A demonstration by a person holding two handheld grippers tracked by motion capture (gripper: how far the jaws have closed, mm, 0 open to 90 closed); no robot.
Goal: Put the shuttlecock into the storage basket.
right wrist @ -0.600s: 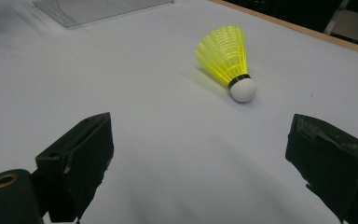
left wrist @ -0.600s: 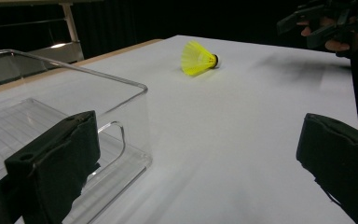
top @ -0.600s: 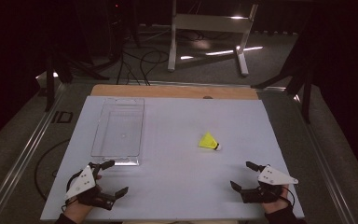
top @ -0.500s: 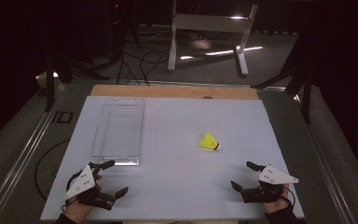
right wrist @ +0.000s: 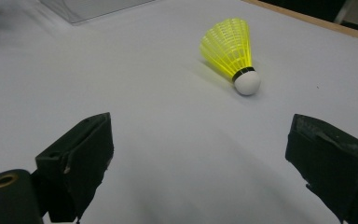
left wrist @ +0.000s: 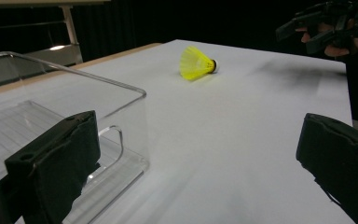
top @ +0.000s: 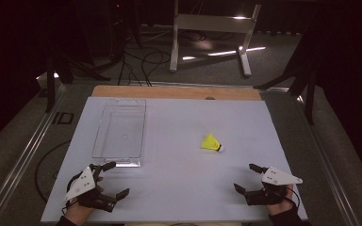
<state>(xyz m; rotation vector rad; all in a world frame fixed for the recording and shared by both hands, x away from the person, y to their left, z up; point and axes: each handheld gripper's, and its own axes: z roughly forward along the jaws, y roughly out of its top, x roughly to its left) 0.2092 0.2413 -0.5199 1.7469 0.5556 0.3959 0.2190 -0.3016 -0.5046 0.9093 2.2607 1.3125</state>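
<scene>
Nearby, ribbed yellow plastic shuttlecock (right wrist: 233,51), rounded white tip.

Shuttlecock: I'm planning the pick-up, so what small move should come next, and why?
Probably ease the right tongs forward toward the yellow shuttlecock. It lies on its side on the white table, nearer them than the left tongs, and their jaws stand open with nothing between.

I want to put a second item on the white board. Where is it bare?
Bare: the wide middle between the clear tray and the yellow shuttlecock, and the far right corner behind it. Tighter along the near edge, by the left gripper and right gripper.
</scene>
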